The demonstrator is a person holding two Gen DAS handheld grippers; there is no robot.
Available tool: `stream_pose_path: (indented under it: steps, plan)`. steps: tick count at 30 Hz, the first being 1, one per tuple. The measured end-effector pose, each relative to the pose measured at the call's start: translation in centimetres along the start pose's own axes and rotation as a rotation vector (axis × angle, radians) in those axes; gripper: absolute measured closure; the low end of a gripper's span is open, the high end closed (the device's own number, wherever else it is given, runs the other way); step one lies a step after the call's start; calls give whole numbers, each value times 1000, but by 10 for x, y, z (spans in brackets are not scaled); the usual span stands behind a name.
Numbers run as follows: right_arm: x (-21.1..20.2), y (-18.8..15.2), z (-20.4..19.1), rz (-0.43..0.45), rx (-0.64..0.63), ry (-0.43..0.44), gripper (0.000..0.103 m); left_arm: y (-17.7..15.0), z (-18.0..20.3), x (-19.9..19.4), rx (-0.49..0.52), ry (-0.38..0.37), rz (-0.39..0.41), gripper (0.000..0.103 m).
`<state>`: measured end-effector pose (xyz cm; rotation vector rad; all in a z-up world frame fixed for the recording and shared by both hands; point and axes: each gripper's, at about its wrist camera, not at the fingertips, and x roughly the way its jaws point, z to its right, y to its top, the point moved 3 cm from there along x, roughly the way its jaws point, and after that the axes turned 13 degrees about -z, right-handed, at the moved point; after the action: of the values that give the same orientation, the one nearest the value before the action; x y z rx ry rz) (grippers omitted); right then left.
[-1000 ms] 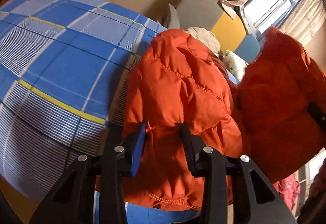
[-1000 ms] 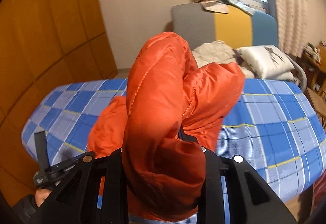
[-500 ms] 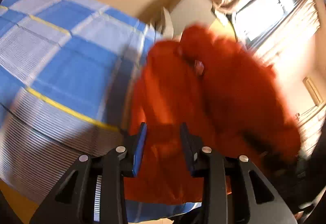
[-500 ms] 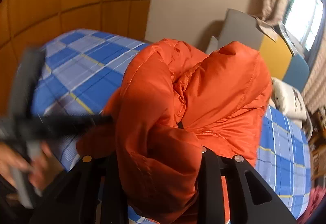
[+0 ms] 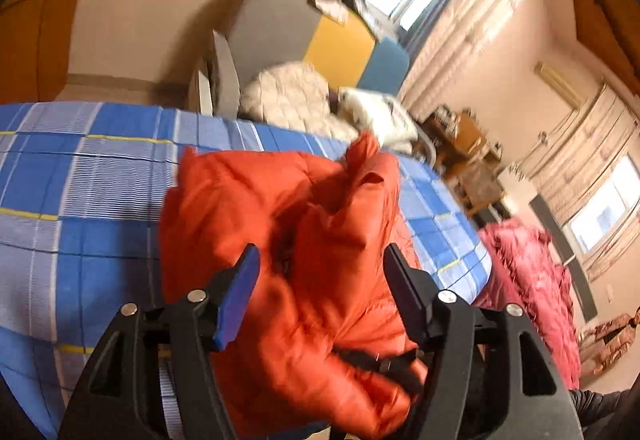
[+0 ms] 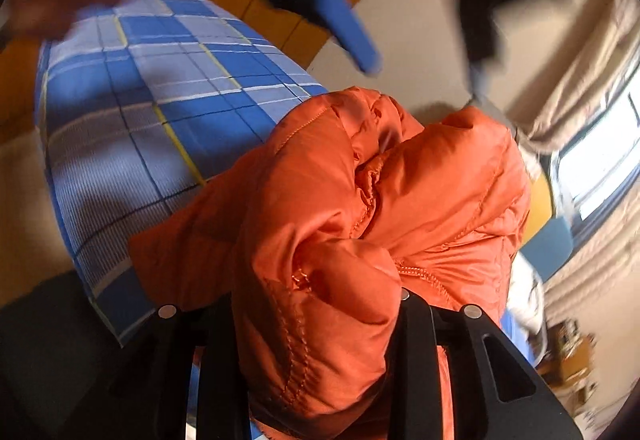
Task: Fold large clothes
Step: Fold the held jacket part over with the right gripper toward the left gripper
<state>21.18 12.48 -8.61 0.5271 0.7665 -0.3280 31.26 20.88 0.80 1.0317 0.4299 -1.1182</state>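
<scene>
My right claw (image 6: 316, 324) grips a bunched fold of the orange jacket (image 5: 288, 240) heaped on the bed (image 5: 80, 199), my left claw (image 5: 320, 280) gapes above it; next, flatten it.

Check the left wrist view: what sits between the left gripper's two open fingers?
In the left wrist view, the orange jacket bulges up between the open fingers of the left gripper, neither visibly pressing it.

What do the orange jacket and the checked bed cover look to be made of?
The orange jacket looks like a padded synthetic shell, probably nylon or polyester: slightly glossy, puffy, with stitched quilting lines. The bed cover looks like matte woven fabric, probably cotton or a blend: fine printed stripes within blue and pale checks, no sheen. The right gripper is buried in jacket folds.
</scene>
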Motion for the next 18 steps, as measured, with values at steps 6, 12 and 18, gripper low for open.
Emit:
stream_pose_path:
  steps: [6, 12, 18]
  plan:
    - [-2, -2, 0, 28, -18, -2, 72, 21, 8, 52, 12, 26, -172, 62]
    - [-20, -4, 23, 78, 62, 232, 51, 19, 7, 51, 20, 43, -165, 92]
    - [-60, -29, 90, 153, 332, 681, 22, 14, -7, 50, -6, 53, -148, 92]
